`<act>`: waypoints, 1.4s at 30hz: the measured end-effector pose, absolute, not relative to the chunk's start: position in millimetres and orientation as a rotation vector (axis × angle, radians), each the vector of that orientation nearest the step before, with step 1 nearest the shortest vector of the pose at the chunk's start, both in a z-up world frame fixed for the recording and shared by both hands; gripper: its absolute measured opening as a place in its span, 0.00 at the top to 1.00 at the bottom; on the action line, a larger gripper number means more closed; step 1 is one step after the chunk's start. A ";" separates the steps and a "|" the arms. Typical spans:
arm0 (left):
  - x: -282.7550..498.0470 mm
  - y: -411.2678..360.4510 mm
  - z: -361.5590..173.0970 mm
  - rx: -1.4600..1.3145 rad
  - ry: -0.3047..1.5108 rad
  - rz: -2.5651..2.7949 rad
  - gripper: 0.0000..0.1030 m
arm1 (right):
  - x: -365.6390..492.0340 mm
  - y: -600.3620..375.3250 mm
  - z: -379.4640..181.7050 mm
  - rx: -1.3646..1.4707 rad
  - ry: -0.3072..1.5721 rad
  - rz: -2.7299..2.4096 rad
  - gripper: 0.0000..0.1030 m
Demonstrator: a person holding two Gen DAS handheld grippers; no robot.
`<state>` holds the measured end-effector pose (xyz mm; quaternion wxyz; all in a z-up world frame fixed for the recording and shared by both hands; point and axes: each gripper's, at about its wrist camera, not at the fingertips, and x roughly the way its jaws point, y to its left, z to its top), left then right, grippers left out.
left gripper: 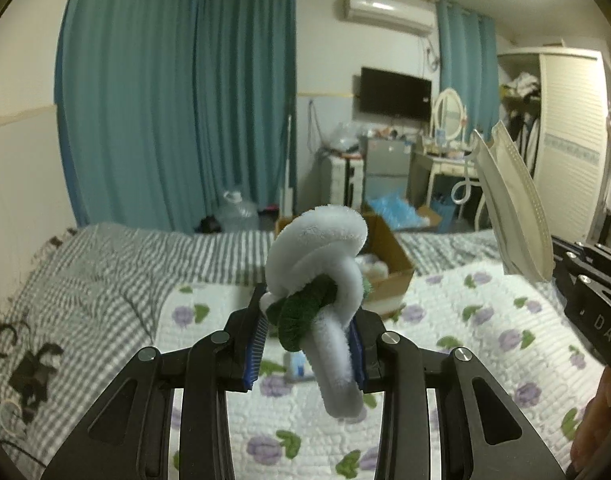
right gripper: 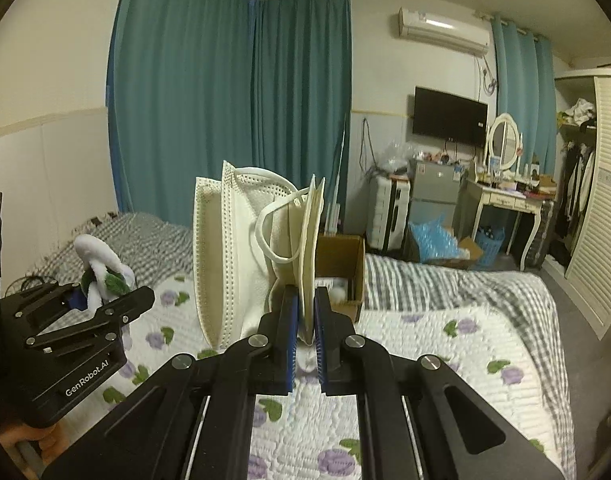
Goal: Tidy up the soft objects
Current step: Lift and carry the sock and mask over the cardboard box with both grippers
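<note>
Left tongs [left gripper: 305, 344] pinch a white plush knot [left gripper: 317, 256] with a green fuzzy strand [left gripper: 301, 316] wound through it, the blue pads pressed against its lower white limb and the toy held upright in the air above the bed's flowered quilt [left gripper: 465, 320]. Right tongs [right gripper: 305, 320] are pressed together on the lower edge of a cream face mask [right gripper: 233, 256], which stands upright between them with its ear loop [right gripper: 273, 232] hanging free; in the left wrist view the same mask shows at the right edge, above the black body of the right tongs. Beyond both held things, an open cardboard box [left gripper: 389, 264] sits on the bed where the quilt meets the gray striped blanket [left gripper: 145, 264], toward the bed's far edge, with pale soft items inside. Farther off stand teal curtains [right gripper: 233, 100], a wall television [right gripper: 449, 116], and a white dressing table [right gripper: 509, 196] with an oval mirror.
</note>
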<state>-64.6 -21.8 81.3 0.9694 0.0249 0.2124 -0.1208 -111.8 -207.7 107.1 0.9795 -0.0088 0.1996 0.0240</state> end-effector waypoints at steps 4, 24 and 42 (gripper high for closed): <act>-60.7 -20.3 98.9 0.040 0.388 -0.250 0.67 | -116.0 -208.0 127.4 -0.022 0.356 0.048 0.93; 7.8 -31.3 126.2 0.018 0.304 -0.277 0.67 | -62.7 -210.7 165.1 -0.036 0.262 0.030 0.92; 116.0 -55.0 63.1 0.019 0.438 -0.282 0.67 | 64.2 -236.0 107.5 -0.043 0.386 0.014 0.92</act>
